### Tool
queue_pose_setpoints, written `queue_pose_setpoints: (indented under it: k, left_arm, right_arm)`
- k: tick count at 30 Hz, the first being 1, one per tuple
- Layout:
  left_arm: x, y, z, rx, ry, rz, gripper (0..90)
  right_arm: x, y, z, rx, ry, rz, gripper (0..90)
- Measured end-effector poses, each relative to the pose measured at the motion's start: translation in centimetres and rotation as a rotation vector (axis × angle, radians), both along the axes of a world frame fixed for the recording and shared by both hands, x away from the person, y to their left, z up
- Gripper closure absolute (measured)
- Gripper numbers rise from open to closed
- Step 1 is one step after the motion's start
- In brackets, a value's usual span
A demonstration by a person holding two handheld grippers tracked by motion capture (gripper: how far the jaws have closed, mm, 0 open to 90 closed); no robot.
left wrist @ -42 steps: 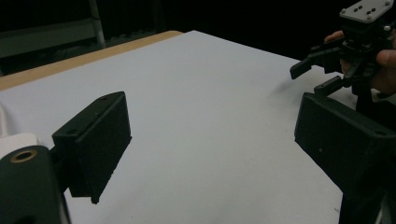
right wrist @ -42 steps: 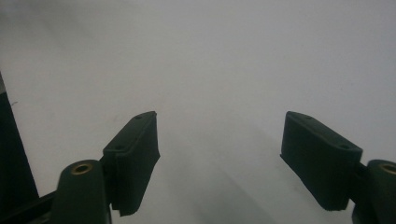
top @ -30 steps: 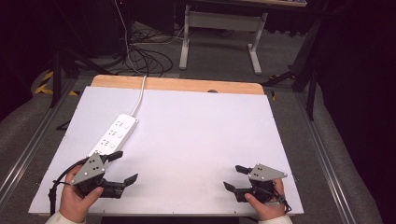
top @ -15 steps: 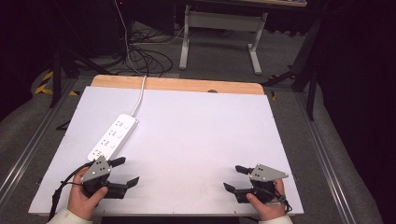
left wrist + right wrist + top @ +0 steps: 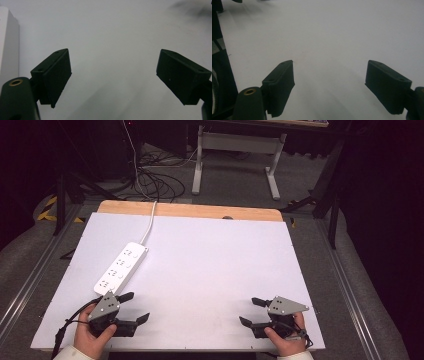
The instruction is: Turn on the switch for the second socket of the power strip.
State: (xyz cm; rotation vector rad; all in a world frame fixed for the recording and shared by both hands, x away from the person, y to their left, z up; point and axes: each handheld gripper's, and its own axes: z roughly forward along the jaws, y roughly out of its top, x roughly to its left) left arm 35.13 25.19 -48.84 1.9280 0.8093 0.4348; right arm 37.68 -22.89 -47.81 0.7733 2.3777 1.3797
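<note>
A white power strip point(image 5: 121, 267) lies slanted on the left half of the white tabletop point(image 5: 210, 255), and its cord point(image 5: 149, 220) runs off the far edge. My left gripper point(image 5: 138, 306) rests near the front left, just short of the strip's near end, open with nothing between its jaws. In the left gripper view the left gripper point(image 5: 113, 75) has bare table between the jaws and the power strip's edge point(image 5: 8, 42) at far left. My right gripper point(image 5: 248, 310) sits near the front right, open and holding nothing. In the right gripper view the right gripper point(image 5: 329, 82) faces plain white surface.
A wooden strip point(image 5: 190, 211) borders the table's far edge. Beyond it stand a desk frame point(image 5: 235, 155) and tangled cables point(image 5: 155, 182) on the floor. Metal rails point(image 5: 30, 280) run along both sides of the table.
My left gripper has shifted slightly right and back from the power strip's near end. The right gripper has stayed put.
</note>
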Motion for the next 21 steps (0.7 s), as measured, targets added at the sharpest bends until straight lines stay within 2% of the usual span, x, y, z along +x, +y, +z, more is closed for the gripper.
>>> queue_pose_setpoints:
  k: [2,4,10,14,21]
  left_arm:
    - [-0.06,0.07,0.14,-0.002,-0.01,-0.004,13.1]
    - [-0.03,0.04,0.15,-0.015,-0.002,-0.012,12.8]
    - [0.07,0.29,0.09,0.012,0.0,-0.026,11.6]
    - [0.0,0.75,0.14,0.002,0.001,-0.027,10.2]
    - [-0.17,0.28,0.16,-0.005,-0.007,0.008,9.3]
  right_arm:
    - [-0.01,0.01,0.0,-0.001,0.0,0.001,23.8]
    - [-0.06,-0.01,0.0,-0.002,-0.001,0.002,23.8]
    - [-0.1,-0.12,-0.01,0.0,-0.003,0.002,23.8]
    - [-0.01,0.02,-0.08,-0.017,-0.001,0.002,23.8]
    - [-0.04,-0.11,-0.07,-0.018,-0.004,-0.001,23.8]
